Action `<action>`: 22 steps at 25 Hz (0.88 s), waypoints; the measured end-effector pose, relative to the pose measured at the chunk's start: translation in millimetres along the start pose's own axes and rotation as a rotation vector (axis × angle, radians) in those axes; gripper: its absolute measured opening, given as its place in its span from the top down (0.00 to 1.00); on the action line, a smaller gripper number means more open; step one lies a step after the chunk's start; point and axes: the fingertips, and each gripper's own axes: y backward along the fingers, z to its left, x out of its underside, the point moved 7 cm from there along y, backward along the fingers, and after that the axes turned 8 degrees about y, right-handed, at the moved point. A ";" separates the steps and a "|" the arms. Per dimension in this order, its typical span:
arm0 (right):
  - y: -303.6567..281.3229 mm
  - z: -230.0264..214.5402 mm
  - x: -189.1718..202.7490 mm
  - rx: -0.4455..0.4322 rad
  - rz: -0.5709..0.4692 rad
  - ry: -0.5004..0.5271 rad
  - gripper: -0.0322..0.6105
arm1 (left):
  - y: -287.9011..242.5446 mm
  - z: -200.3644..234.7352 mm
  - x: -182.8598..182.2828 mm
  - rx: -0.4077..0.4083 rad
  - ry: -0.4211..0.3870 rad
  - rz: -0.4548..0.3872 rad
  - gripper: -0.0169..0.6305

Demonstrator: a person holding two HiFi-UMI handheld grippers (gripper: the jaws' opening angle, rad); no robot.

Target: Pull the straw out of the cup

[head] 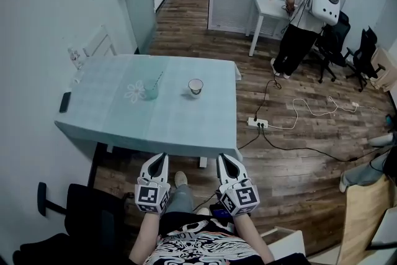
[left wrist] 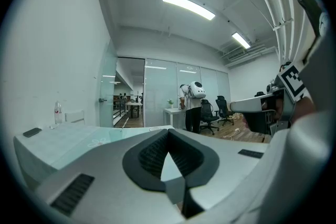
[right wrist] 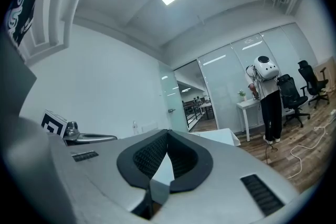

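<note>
No legible text, labels, brands or numbers anywhere in view.

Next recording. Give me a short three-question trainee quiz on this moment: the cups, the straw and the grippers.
1. On the table stand a teal cup and a white cup. Which one holds the straw?
2. True or false: the left gripper is shut on the straw.
3. The black phone lies at the table's: A) left edge, B) right edge, C) middle.

Key:
1. The teal cup.
2. False. The left gripper and the right gripper are both shut on nothing, held short of the table's near edge.
3. A.
</note>
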 end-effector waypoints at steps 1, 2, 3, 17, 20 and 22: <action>-3.8 -3.2 0.2 0.003 -0.001 0.000 0.92 | -5.1 1.3 -1.2 0.001 -0.003 -0.004 0.95; -8.5 -6.2 0.9 0.007 0.001 0.001 0.92 | -10.8 3.3 -2.4 0.001 -0.006 -0.007 0.95; -12.9 -8.7 2.6 0.012 0.004 0.000 0.92 | -16.2 5.5 -2.7 0.002 -0.008 -0.006 0.95; -114.5 -48.8 18.8 0.028 0.090 -0.036 0.92 | -127.0 51.7 -5.8 0.067 0.053 0.076 0.95; -144.5 -58.6 19.4 0.024 0.112 -0.031 0.92 | -154.9 63.8 -10.6 0.087 0.049 0.090 0.95; -162.3 -64.5 21.7 0.019 0.133 -0.034 0.92 | -173.4 72.7 -11.6 0.103 0.045 0.102 0.95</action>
